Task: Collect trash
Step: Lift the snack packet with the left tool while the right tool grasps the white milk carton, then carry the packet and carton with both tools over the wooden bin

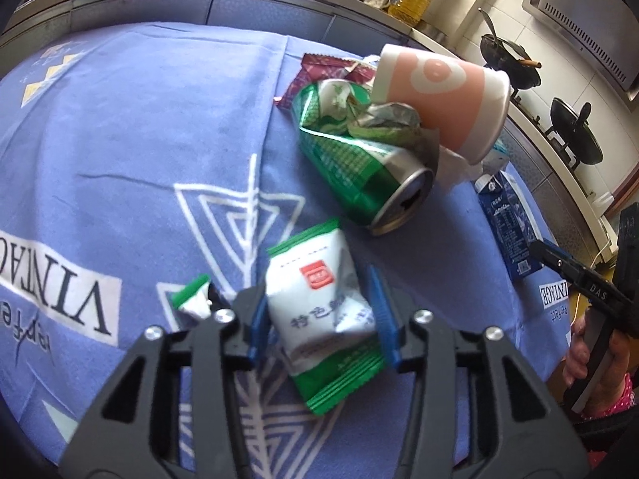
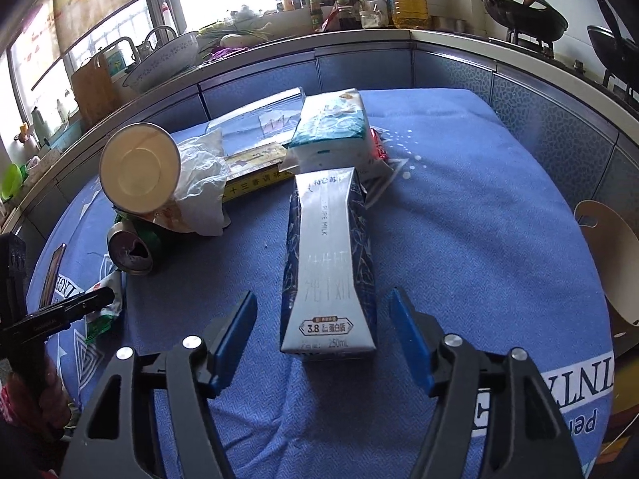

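Note:
A white and green snack wrapper lies on the blue tablecloth between the blue pads of my left gripper, which is open around it. A torn scrap of the same wrapper sits just left of the fingers. Beyond lie a crushed green can, a tipped pink paper cup and a maroon wrapper. In the right wrist view a blue and white milk carton lies lengthwise, its near end between the fingers of my open right gripper, with a gap on each side.
Behind the carton are a tissue pack, a yellow box, crumpled white plastic and a red wrapper. A brown paper container stands at the table's right edge. The kitchen counter with bottles and woks runs behind the table.

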The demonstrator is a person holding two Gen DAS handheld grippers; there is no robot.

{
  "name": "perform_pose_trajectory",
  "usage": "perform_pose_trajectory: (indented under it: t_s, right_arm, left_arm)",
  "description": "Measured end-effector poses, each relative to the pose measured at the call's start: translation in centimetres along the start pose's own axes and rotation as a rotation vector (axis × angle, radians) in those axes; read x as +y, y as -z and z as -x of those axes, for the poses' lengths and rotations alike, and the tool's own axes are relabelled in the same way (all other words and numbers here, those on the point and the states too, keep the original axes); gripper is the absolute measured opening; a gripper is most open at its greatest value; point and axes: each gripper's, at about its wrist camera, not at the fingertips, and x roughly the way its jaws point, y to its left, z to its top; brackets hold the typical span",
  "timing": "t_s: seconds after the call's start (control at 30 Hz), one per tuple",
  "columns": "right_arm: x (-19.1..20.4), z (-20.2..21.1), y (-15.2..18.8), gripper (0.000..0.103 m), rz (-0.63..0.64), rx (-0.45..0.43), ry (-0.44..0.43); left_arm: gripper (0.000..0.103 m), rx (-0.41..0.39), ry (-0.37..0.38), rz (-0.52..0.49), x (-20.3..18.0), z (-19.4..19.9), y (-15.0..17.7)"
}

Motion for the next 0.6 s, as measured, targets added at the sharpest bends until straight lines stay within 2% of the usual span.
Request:
perform_pose_trajectory:
  t_s: [0.1, 0.13, 0.17, 0.2, 0.23, 0.3, 0.6]
  right_arm:
    - [0.2, -0.7, -0.3, 0.073, 0.005, 0.005, 0.014]
    - [0.1, -1.0, -0.2, 0.073, -0.001, 0.012, 0.011]
    - [0.1, -1.3, -0.2, 0.071, -0.004, 0.024, 0.000]
    - [0.1, -1.4, -0.1, 0.055, -0.004, 0.033, -0.001]
    - [0.1, -1.3, 0.0, 0.051, 0.003, 0.034, -0.010]
    - [0.0, -0.8, 0.1, 0.050, -0.001, 0.040, -0.045]
    - [-1.2, 1.5, 1.0, 0.050, -0.110, 0.091, -0.317]
  left_arm:
    - [0.048, -0.004, -0.010, -0.007, 0.0, 0.0, 0.1]
    - [0.043, -0.003, -0.008, -0.011, -0.1, 0.0, 0.1]
    - [0.028, 0.006, -0.005, -0.014, -0.3, -0.1, 0.0]
    - [0.022, 0.016, 0.002, -0.014, -0.3, -0.2, 0.0]
    - [0.020, 0.017, 0.011, -0.008, -0.3, -0.1, 0.0]
    - [0.013, 0.014, 0.010, -0.008, -0.4, 0.2, 0.1]
    - [0.007, 0.002, 0.074, -0.029, -2.2, 2.1, 0.1]
